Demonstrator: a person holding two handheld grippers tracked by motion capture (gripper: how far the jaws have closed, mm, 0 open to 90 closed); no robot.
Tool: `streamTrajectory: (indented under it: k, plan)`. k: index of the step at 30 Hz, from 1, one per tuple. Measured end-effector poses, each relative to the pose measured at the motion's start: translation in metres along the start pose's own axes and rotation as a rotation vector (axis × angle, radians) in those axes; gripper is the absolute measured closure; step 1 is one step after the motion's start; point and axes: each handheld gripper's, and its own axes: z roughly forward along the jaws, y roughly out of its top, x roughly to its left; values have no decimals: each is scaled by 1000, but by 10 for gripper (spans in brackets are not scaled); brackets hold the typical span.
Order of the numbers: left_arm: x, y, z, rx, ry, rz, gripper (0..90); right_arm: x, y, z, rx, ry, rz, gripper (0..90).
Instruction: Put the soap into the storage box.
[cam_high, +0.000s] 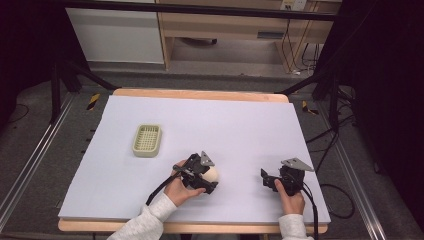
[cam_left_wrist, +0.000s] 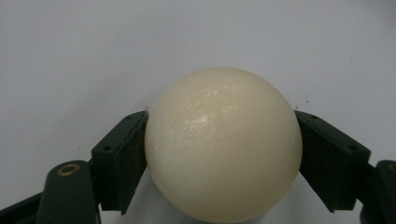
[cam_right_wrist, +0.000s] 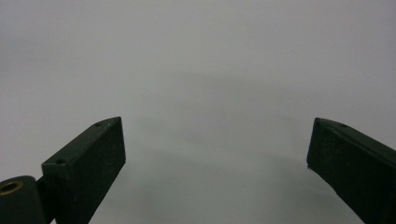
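A cream-coloured ball (cam_left_wrist: 223, 144) sits between the two black jaws of my left gripper (cam_left_wrist: 222, 154), and both pads press its sides. In the high view the ball (cam_high: 212, 174) shows at the tip of the left gripper (cam_high: 210, 179), low over the pale mat near its front middle. My right gripper (cam_high: 267, 179) rests at the front right of the mat, jaws spread wide. Its own view has the right gripper (cam_right_wrist: 217, 154) over bare mat with nothing between the fingers.
A small pale-green slotted basket (cam_high: 147, 139) stands on the mat (cam_high: 200, 120) to the left of centre, well behind the left hand. The wooden table edge (cam_high: 200, 94) runs along the back. Cables trail from both grippers toward the front.
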Motion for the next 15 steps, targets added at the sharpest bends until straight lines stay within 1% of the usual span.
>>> streamTrajectory:
  k: [15]
  plan:
    - [0, 1, 0, 6, -4, 0, 226, 0, 0, 0, 0, 2, 6, 48]
